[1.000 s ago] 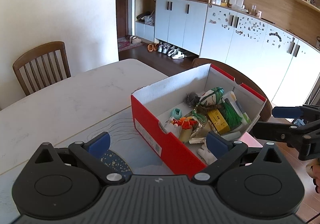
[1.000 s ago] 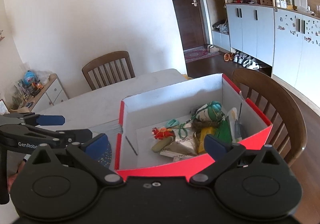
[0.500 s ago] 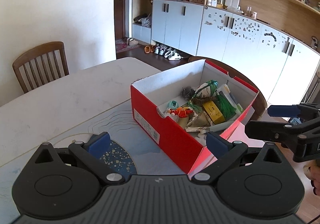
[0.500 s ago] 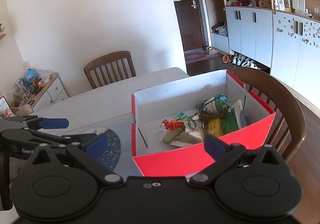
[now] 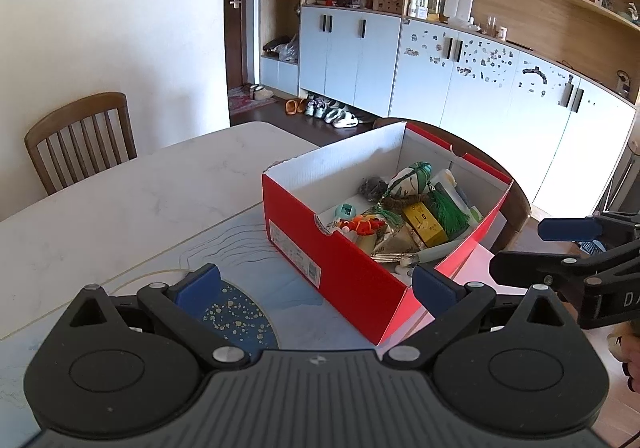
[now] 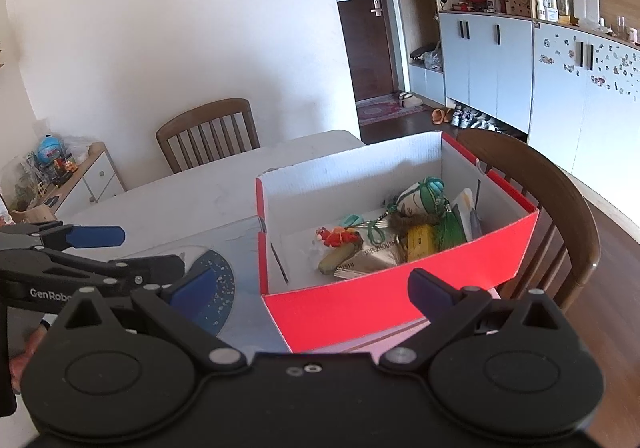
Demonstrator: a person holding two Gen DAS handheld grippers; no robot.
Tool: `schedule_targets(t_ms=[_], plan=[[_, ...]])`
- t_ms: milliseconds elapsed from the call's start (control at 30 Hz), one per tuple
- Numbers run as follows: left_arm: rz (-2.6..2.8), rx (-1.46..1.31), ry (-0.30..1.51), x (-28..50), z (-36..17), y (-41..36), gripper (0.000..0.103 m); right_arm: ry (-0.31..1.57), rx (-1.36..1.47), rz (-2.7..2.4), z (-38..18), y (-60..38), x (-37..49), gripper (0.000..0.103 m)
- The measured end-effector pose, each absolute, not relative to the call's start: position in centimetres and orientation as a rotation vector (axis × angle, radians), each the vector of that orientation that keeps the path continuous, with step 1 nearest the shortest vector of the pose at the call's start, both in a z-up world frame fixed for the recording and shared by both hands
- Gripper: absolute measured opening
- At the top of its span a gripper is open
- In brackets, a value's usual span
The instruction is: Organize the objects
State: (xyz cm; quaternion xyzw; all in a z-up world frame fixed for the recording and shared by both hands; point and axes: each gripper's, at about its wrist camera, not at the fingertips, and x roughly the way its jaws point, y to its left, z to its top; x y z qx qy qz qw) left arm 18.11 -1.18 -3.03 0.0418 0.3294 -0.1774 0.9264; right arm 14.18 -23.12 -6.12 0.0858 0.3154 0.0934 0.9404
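While hovering with the left gripper (image 5: 316, 282) and right gripper (image 6: 312, 286) both spread wide and empty, note the red box (image 5: 340, 260) on the table (image 5: 120, 208) at 1 o'clock, small items (image 6: 400, 232) heaped toward its 3 o'clock end. Fits either a filled box or one awaiting sorting; for any reach inside, come from above, clear of the walls.

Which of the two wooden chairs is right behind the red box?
The round-backed chair at the table's right side, directly behind the red box; the slatted chair stands apart by the white wall.
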Motion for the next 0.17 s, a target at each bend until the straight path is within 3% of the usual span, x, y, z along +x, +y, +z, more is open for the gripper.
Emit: schedule_targets(t_ms=[167], plan=[[-0.369,0.075,0.681,18.19,-2.96,-1.05,0.103,0.647,0.177,0.189,-6.21,-23.08,14.20,0.102]])
